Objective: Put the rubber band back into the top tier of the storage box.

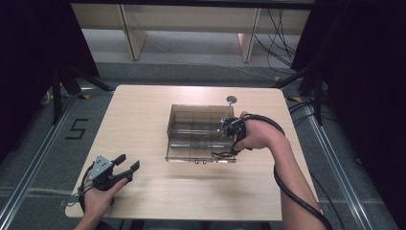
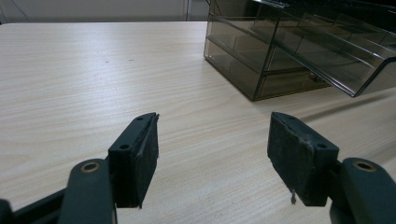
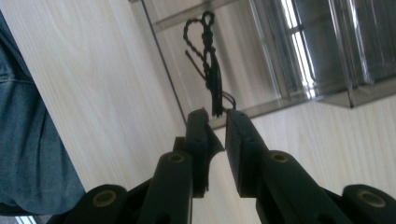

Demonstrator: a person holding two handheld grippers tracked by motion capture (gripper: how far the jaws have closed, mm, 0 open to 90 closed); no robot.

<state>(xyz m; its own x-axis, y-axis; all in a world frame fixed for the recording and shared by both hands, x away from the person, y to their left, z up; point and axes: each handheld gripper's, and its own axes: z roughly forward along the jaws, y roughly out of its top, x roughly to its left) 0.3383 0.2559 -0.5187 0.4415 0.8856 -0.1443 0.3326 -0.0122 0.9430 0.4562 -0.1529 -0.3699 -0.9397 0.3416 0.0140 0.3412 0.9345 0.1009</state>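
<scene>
A smoky clear drawer box (image 1: 170, 129) stands in the middle of the wooden table (image 1: 143, 105); in the left gripper view the box (image 2: 243, 70) has a drawer drawn out to the right. A black braided cord (image 3: 209, 56) lies on the clear drawer floor. Its tasselled end runs down between the tips of my right gripper (image 3: 217, 116), whose jaws stand almost together on it. From above, the cord (image 1: 221, 154) curls at the box's front right corner below my right gripper (image 1: 233, 140). My left gripper (image 1: 128, 161) rests open at the table's front left, its jaws (image 2: 215, 121) wide apart and empty.
A thin metal rod with a round disc (image 1: 231, 100) rises by the box's back right corner. A person's blue trouser leg (image 3: 32, 140) lies beyond the table edge in the right gripper view. Bare tabletop (image 2: 93, 70) lies between the left gripper and the box.
</scene>
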